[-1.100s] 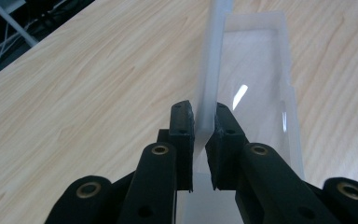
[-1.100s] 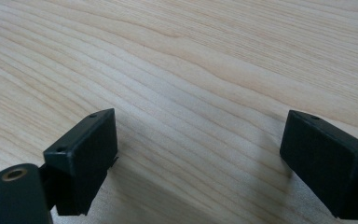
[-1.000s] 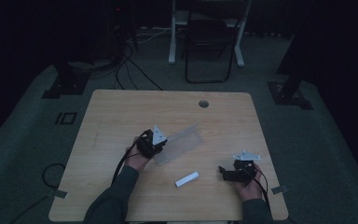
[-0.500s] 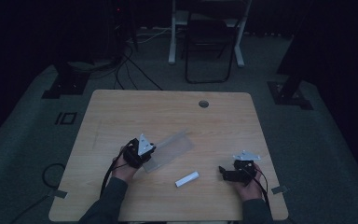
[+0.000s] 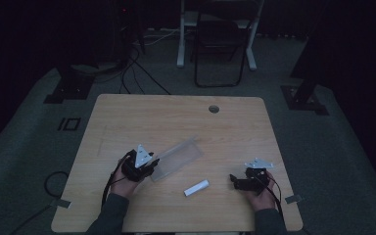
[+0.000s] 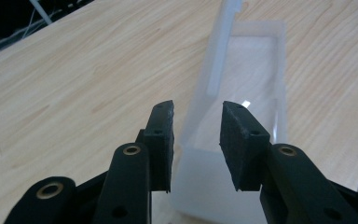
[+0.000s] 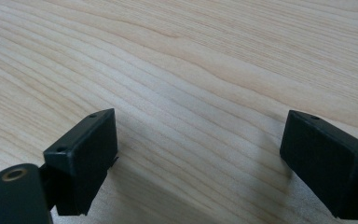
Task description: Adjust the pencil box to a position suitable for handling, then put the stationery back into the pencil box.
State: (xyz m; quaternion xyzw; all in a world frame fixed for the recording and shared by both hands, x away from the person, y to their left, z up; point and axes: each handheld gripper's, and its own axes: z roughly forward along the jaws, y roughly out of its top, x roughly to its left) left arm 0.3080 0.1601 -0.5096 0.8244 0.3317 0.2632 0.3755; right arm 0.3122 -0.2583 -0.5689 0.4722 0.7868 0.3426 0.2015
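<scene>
Nearest the person, the right hand-held gripper (image 5: 233, 179) rests low on the table (image 5: 127, 112) with its jaws spread wide over bare wood, holding nothing. A small white tube (image 5: 196, 187) lies just to its left, between the two hands. Farther forward, the left hand-held gripper (image 6: 196, 140) has its jaws partly spread at the near end of the clear box (image 6: 242, 88), its thin upright wall rising between them, not yet pinched. The box's long axis runs straight away from this gripper, ahead and rightward across the table. The left hand is clearly nearer, so the closing grasp looks like its job.
</scene>
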